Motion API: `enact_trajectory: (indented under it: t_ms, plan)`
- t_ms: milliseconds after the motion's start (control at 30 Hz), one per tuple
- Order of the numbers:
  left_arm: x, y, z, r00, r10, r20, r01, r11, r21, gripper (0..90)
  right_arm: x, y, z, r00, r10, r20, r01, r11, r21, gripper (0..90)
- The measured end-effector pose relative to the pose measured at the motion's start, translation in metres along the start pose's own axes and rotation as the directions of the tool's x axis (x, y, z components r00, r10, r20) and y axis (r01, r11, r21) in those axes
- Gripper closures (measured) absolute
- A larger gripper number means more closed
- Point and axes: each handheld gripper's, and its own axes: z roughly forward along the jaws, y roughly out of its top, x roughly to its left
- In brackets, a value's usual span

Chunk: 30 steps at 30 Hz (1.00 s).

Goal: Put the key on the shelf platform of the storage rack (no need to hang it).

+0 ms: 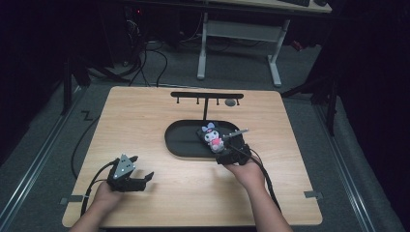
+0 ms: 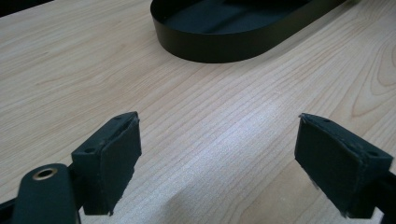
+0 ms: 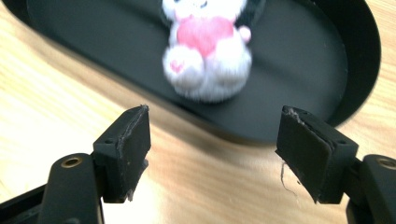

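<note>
Right gripper (image 3: 212, 140) jaws are spread wide and empty, just short of the near rim of the black tray (image 3: 303, 70); the plush toy (image 3: 208, 51) lies inside the tray, right of centre, so the jaws are best carried over the rim and closed across the toy's body, not on the tray wall. Left gripper (image 2: 219, 158) jaws are likewise spread on nothing, parked over bare tabletop (image 1: 159, 111) near-left, well apart. Beyond the tray, the black hook rack (image 1: 207, 95) and a metal rod (image 1: 236, 133) by the toy should be kept clear of.
</note>
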Motion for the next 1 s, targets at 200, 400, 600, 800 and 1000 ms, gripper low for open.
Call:
enact_trajectory:
  t_ms: [200,400,600,800,1000]
  plan:
    - [0.000,0.000,0.000,1.0000,0.001,-0.001,-0.001,1.0000,0.002,15.4,0.000,-0.029,-0.006,0.9998,-0.005,0.021,0.006,0.998,-0.061,24.4]
    - [-0.001,-0.001,0.000,1.0000,0.003,-0.005,-0.003,1.0000,-0.004,15.4,0.000,-0.062,-0.013,0.9998,0.012,0.016,-0.009,0.991,-0.133,22.5]
    - [-0.001,-0.001,-0.001,1.0000,0.005,-0.004,-0.005,1.0000,-0.004,15.4,0.001,-0.090,-0.017,0.9996,0.022,0.020,-0.018,0.980,-0.199,22.1]
    - [0.000,0.000,0.000,1.0000,0.001,-0.005,-0.001,1.0000,-0.005,15.4,0.006,-0.117,-0.023,0.9965,0.058,0.060,-0.037,0.952,-0.304,22.7]
    - [-0.001,0.000,0.001,1.0000,0.006,-0.006,-0.006,1.0000,0.002,15.4,0.002,-0.122,-0.025,0.9959,0.065,0.064,-0.043,0.954,-0.296,22.9]
